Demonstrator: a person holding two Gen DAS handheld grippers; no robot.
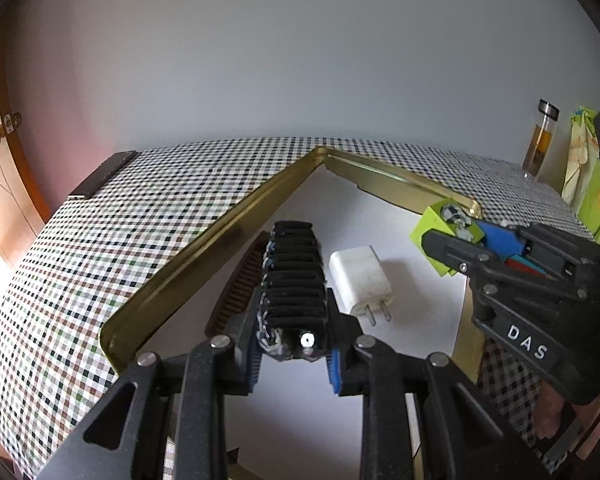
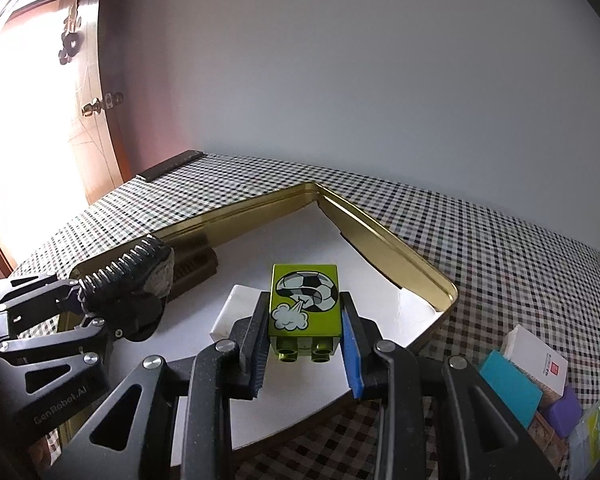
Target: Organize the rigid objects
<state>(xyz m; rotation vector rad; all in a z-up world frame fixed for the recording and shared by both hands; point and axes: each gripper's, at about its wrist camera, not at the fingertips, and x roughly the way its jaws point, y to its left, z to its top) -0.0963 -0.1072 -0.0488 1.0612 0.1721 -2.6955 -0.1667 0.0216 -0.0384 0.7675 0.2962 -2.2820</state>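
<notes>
right wrist view – green block (image 2: 304, 300) clamped between right tool (image 2: 306, 338) pads.

Looks like a home, a plain room, not a lab. Table (image 1: 112, 216) has a checked cloth pushed against a bare painted wall (image 1: 300, 60). Wooden door (image 2: 96, 120) with brass handle (image 2: 96, 108) at the left, bright tiled floor beyond it. Household clutter: glass tumbler (image 1: 540, 140) with amber drink, flowered bag (image 1: 584, 176), gold tin tray (image 2: 380, 236), phone charger (image 1: 360, 280), small boxes (image 2: 536, 364) at the table edge.
</notes>
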